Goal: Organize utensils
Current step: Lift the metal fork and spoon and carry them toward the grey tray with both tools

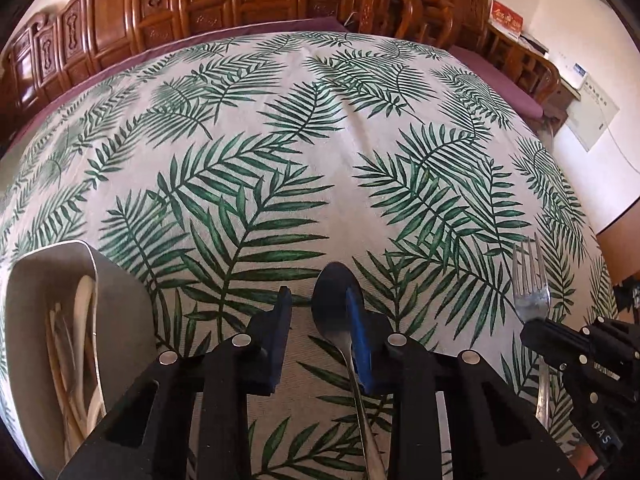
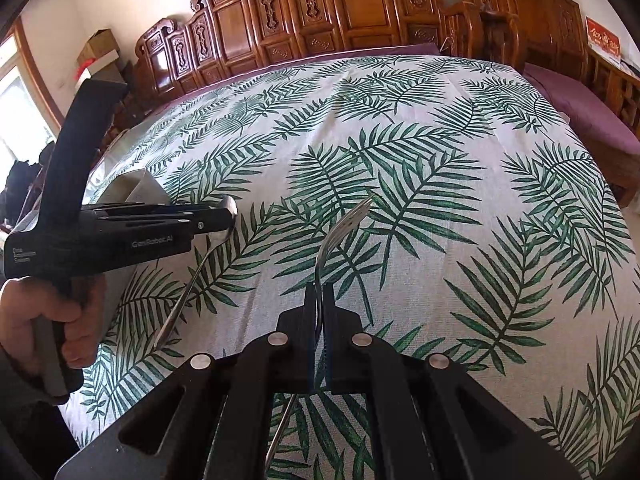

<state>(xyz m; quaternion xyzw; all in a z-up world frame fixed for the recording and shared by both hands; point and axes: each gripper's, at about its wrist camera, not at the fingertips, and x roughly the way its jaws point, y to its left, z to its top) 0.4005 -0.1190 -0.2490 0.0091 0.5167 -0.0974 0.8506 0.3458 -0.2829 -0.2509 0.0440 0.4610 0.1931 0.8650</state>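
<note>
We hold the fork tight in our right tool, our left tool wide around the spoon, and next both go into the holder.

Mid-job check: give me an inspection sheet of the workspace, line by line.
Surface: table under a leaf-print cloth.
Job's things: spoon lying on the cloth; fork; grey utensil holder with pale utensils inside.
Clutter: nothing seen.
Grippers: left gripper open, jaws either side of the spoon; right gripper shut on the fork.
Cables: one on the wall.
Surroundings: carved wooden screen, cardboard boxes.
</note>
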